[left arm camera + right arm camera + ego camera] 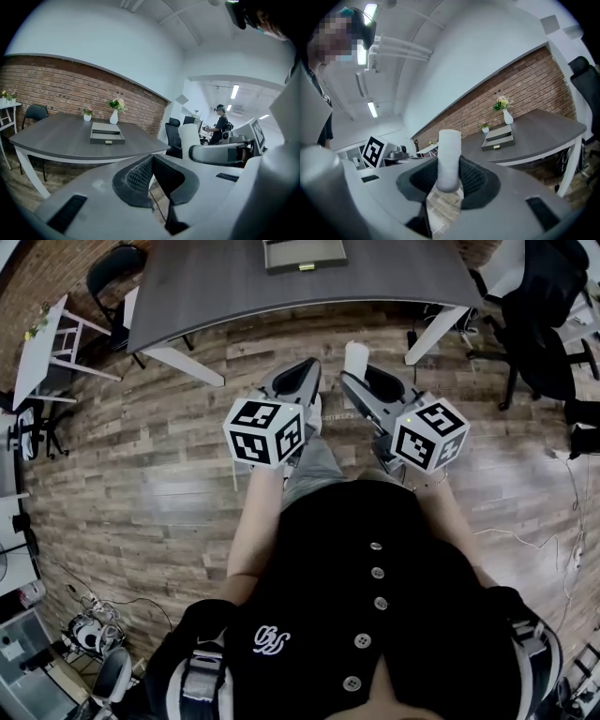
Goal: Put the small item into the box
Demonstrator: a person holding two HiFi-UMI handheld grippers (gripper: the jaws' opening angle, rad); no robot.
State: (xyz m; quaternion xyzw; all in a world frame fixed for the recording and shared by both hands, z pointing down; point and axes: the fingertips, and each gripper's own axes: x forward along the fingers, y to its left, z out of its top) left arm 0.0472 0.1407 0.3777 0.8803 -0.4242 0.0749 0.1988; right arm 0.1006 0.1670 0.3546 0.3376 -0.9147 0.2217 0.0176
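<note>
Plainly, the white roll (pixel 449 157) stands upright, pinched between the pads of the right gripper (pixel 449 177). It is well short of the bench (pixel 234 287) where the grey box (pixel 303 254) sits. Doing this well likely means carrying the roll level over the box's open part and lowering it in before letting go. The left gripper (pixel 152 174) is pressed together on nothing. The box is cut off at the head view's top edge, and its inside is hard to make out.
</note>
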